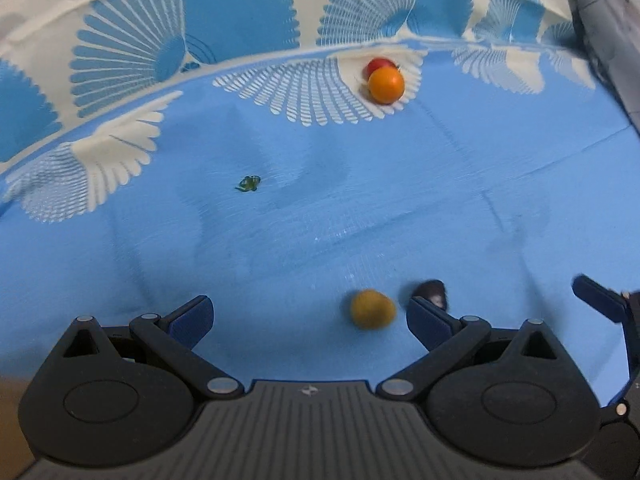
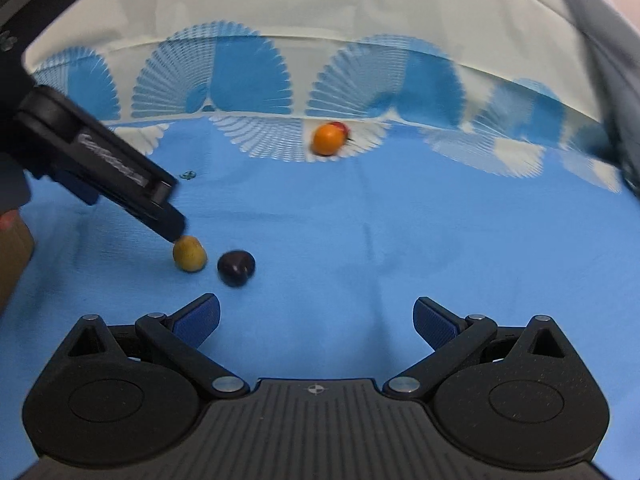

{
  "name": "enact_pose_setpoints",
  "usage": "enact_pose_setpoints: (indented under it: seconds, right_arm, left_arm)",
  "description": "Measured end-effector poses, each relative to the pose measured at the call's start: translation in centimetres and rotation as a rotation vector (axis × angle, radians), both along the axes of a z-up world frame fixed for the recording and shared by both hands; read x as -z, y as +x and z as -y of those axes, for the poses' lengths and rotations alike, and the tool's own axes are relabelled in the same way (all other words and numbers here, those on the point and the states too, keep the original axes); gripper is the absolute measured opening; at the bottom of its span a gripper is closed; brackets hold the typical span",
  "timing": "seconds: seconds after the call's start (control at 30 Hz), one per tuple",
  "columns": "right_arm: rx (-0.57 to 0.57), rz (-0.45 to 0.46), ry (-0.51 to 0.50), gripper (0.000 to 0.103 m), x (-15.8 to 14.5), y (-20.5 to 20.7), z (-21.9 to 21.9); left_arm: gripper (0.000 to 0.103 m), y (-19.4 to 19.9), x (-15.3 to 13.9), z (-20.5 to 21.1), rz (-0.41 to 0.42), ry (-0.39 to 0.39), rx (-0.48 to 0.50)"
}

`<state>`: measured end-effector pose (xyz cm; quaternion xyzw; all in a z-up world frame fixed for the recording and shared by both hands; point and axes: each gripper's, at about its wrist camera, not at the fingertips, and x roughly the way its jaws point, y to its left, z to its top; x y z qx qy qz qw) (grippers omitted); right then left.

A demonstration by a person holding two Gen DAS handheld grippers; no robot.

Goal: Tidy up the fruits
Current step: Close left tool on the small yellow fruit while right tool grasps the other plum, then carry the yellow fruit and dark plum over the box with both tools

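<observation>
- The left gripper (image 1: 310, 314) is low over the blue cloth (image 1: 280, 240), jaws wide apart and gripping nothing.
- A yellow fruit (image 1: 373, 309) lies on the cloth between the left fingers, nearer the right-hand one, at about 1 o'clock from the gripper's body; it looks blurred.
- A dark purple fruit (image 1: 432, 292) sits just beside the yellow one, partly hidden behind the tip of that right-hand finger (image 1: 430, 318).
- In the right wrist view the left gripper's finger tip meets the top of the yellow fruit (image 2: 189, 254) at 9 o'clock, with the dark fruit (image 2: 236, 268) close beside it and a small gap between them.
- The right gripper (image 2: 316, 318) hovers with jaws spread wide, empty; both near fruits lie toward 10 o'clock of it.
- An orange fruit (image 1: 386, 85) rests far off at 12 o'clock where the cloth rises, touching a red fruit (image 1: 379, 66) behind it.
- A small green stem piece (image 1: 249, 183) lies alone at 11 o'clock.
- No bowl or tray shows; a brown box edge (image 2: 12, 264) sits at far left, its contents out of sight.
</observation>
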<state>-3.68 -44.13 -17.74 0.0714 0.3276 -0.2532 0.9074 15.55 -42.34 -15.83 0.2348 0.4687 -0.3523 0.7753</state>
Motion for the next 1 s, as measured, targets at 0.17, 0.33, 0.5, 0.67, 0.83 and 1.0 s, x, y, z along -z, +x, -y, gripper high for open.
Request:
enact_pose_setpoints:
  seconds: [0.17, 0.33, 0.5, 0.67, 0.83, 1.0]
  right_arm:
    - [-0.096, -0.014, -0.043, 0.102, 1.9, 3.1, 0.4]
    - [-0.124, -0.011, -0.025, 0.102, 3.1, 4.5, 1.2]
    - [-0.221, 0.044, 0.046, 0.078, 3.0, 4.2, 1.6]
    - [-0.298, 0.061, 0.020, 0.028, 2.5, 3.9, 0.3]
    - [-0.256, 0.060, -0.008, 0.028, 1.4, 2.1, -0.8]
    - [-0.168, 0.104, 0.027, 0.028, -1.4, -1.2, -2.2]
  left_arm:
    - [0.103, 1.2, 1.5, 0.9, -0.045, 0.013, 0.051]
    - [0.099, 1.3, 2.5, 1.1, -0.080, 0.008, 0.129]
    - [0.049, 1.5, 2.2, 1.0, -0.086, -0.034, 0.141]
    - [0.027, 1.7, 1.4, 0.4, -0.148, -0.071, 0.132]
    - [0.027, 0.8, -0.2, -1.0, -0.150, -0.102, 0.104]
    - [0.027, -0.8, -3.3, -3.5, -0.129, -0.135, 0.052]
